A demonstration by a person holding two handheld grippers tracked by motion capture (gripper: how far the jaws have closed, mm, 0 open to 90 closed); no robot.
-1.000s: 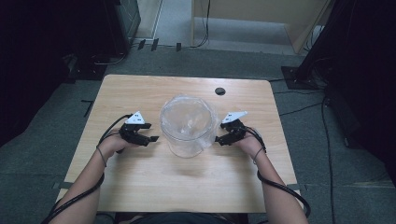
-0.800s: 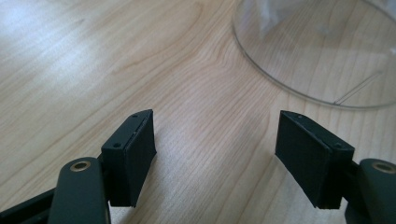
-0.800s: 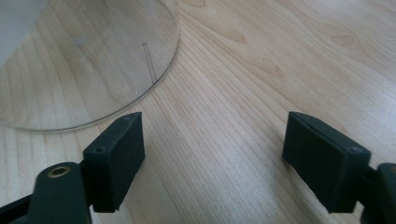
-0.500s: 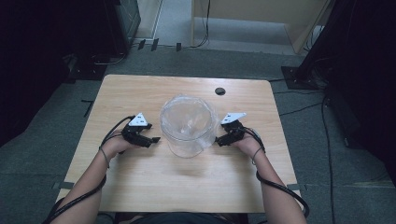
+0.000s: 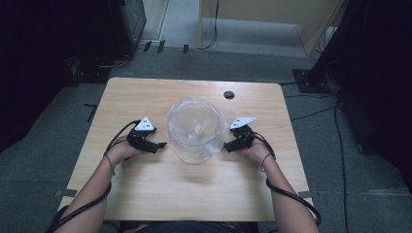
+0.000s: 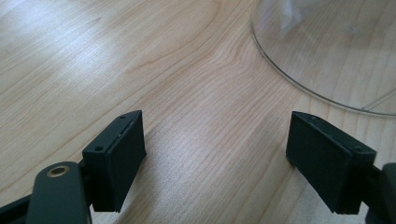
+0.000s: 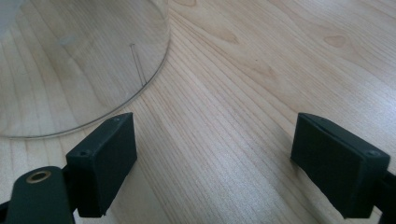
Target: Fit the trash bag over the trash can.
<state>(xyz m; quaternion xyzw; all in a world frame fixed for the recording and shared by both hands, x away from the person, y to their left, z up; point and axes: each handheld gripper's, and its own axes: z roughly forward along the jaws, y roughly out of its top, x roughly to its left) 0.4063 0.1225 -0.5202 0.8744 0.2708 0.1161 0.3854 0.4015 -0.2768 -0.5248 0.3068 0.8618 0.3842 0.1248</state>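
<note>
A clear round container (image 5: 194, 130) stands upright in the middle of the wooden table (image 5: 145, 199), with crumpled clear film at its rim. My left gripper (image 5: 158, 145) lies low on the table just left of it, jaws pointing at its wall. In the left gripper view the left gripper (image 6: 217, 158) stands open over bare wood, with the container (image 6: 327, 46) ahead to the right. My right gripper (image 5: 229, 146) mirrors it on the other side. The right gripper (image 7: 215, 163) is open too, with the container's base (image 7: 70, 70) to its left. Both pairs of jaws have just been opening, with nothing between them.
A small black round hole (image 5: 229, 94) sits near the table's far edge. Cables trail from both grippers along the forearms. Dark equipment and cables stand on the grey floor around the table.
</note>
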